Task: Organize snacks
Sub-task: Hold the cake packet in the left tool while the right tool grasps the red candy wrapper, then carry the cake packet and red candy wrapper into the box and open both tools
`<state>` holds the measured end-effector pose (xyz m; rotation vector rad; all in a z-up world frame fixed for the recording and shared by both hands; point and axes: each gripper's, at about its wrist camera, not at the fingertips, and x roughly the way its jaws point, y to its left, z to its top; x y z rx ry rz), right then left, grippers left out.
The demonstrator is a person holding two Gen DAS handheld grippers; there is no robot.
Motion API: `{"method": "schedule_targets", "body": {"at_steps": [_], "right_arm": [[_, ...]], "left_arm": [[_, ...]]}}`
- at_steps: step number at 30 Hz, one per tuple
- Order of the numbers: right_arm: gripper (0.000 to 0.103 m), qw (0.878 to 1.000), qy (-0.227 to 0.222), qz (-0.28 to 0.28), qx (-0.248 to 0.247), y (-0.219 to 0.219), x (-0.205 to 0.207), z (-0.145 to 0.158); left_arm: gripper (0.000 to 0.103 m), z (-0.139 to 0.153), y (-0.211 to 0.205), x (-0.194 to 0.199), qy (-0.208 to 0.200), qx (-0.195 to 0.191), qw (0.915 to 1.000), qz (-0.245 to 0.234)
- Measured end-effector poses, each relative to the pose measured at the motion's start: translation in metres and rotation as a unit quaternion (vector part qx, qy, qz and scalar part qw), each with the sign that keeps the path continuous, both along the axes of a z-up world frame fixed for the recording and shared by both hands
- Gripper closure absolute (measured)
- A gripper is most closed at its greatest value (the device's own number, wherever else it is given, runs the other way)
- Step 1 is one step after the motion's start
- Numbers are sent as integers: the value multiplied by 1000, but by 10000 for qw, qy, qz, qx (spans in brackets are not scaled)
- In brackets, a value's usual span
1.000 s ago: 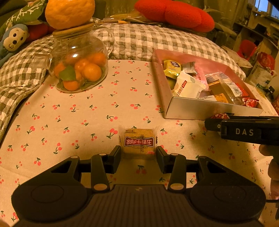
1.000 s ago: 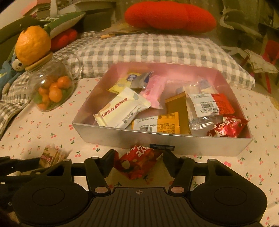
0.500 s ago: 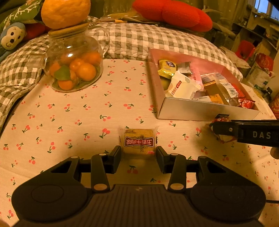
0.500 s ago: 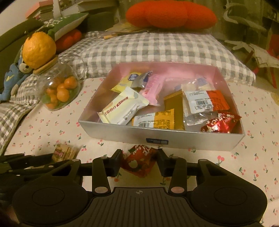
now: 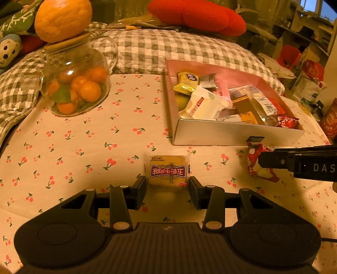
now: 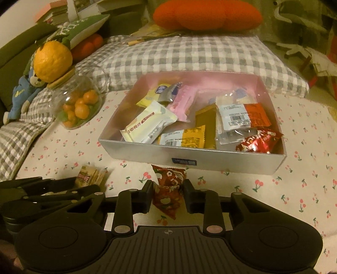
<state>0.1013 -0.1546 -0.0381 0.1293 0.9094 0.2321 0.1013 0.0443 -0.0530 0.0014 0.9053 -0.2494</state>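
Observation:
A silver box [image 5: 231, 133] [image 6: 189, 152] with a pink inside holds several wrapped snacks. A yellow snack with a dark red label [image 5: 167, 173] lies on the cherry-print cloth between the fingers of my left gripper [image 5: 167, 190], which is open around its near end. It also shows in the right wrist view [image 6: 89, 177]. A red snack packet [image 6: 168, 187] lies in front of the box between the fingers of my right gripper [image 6: 167, 195], whose jaws stand close beside it without clearly pressing it. The red packet also shows in the left wrist view [image 5: 256, 162].
A glass jar of small oranges [image 5: 76, 90] [image 6: 76, 105] with a big orange on its lid stands at the back left. A checked cushion [image 6: 189, 54] lies behind the box. A red cushion [image 5: 195, 15] and soft toys lie further back.
Both grippers have drawn back and lifted a little, so the box looks farther off. The right gripper's fingers have narrowed around the red packet. The yellow snack stays between the left fingers.

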Motion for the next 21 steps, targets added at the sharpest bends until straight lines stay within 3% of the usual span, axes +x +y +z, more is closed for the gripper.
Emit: {"method": "schedule_targets", "body": {"at_steps": [21], "right_arm": [[76, 9914, 337, -415, 1198, -59, -5, 2]], "left_arm": [[63, 3, -22, 0, -25, -64, 9997, -242]]}}
